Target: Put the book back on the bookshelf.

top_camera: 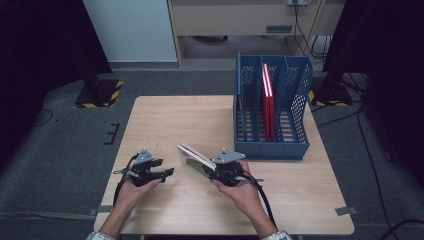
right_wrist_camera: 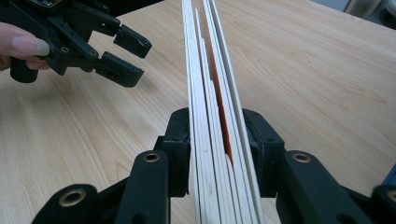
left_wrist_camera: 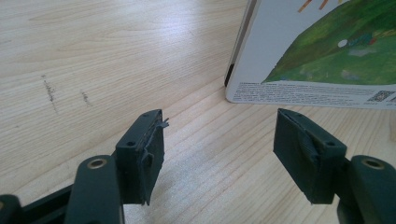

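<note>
A thick white board book with a green picture on its cover stands on edge, tilted, on the wooden table. My right gripper is shut on its near end. In the right gripper view the book's pages run up between the two pads of that gripper, which touch both covers. My left gripper rests just left of the book, open and empty. The left gripper view has its jaws wide apart over bare wood, with the book's cover a little beyond them. The left gripper also appears in the right gripper view.
A blue mesh file rack with several slots stands at the table's back right. A red book stands upright in its middle slot. Grey carpet surrounds the table, and two black stand bases sit on it behind the table.
</note>
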Available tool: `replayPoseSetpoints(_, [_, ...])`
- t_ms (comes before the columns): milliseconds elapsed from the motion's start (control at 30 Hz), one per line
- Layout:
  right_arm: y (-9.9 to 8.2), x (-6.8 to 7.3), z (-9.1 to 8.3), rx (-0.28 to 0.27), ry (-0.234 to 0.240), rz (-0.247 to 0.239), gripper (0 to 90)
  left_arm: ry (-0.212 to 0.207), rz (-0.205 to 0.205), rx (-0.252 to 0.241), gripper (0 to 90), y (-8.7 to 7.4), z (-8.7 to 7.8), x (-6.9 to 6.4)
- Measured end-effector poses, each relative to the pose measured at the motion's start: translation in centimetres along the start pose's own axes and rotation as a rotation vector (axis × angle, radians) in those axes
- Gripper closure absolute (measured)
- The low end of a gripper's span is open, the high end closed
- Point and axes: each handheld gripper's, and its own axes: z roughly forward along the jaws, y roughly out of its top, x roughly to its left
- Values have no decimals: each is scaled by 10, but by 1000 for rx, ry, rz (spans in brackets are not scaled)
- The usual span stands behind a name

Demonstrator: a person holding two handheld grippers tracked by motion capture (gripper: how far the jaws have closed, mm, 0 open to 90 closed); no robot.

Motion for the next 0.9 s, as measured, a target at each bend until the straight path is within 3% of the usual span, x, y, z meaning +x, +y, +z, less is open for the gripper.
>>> replayPoseSetpoints(567, [-7, 0, 4, -3, 1, -9, 751, 9, -1, 2, 327, 0, -1, 2])
replayPoseSetpoints(900, [-5, -1, 3, -21, -7, 6, 759, 57, 15, 39, 249, -2, 0, 4])
